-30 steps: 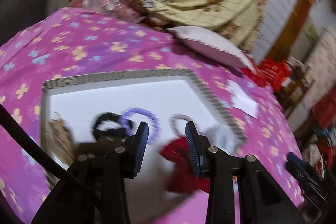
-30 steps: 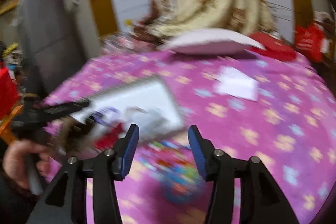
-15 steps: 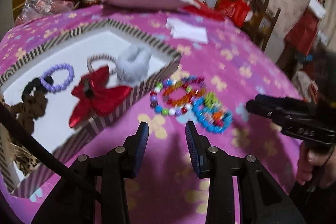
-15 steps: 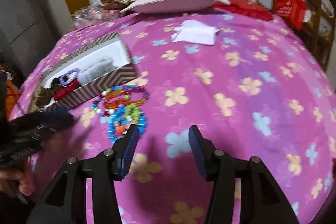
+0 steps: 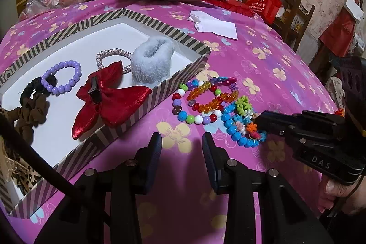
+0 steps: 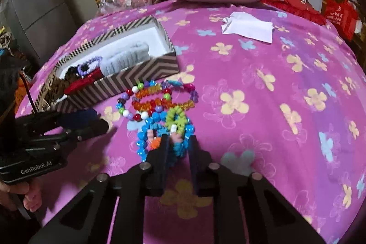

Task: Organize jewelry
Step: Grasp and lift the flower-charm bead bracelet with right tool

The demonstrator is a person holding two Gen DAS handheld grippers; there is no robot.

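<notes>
The striped box [image 5: 160,93] on the pink bedspread [image 5: 263,56] holds a red bow [image 5: 109,97], a fluffy grey scrunchie [image 5: 151,63] and a purple bead bracelet [image 5: 61,77] (darker scrunchies crowd its near end). Beside it lie tangled colourful bracelets [image 5: 205,102]. The right tool [image 6: 178,141] narrows around the blue bead bracelet [image 6: 146,141]; the left tool [image 5: 181,145] gapes empty.

your left tool [image 5: 181,148] hangs with fingers parted and empty; your right tool [image 6: 179,141] is lowered, its fingers narrowed.
</notes>
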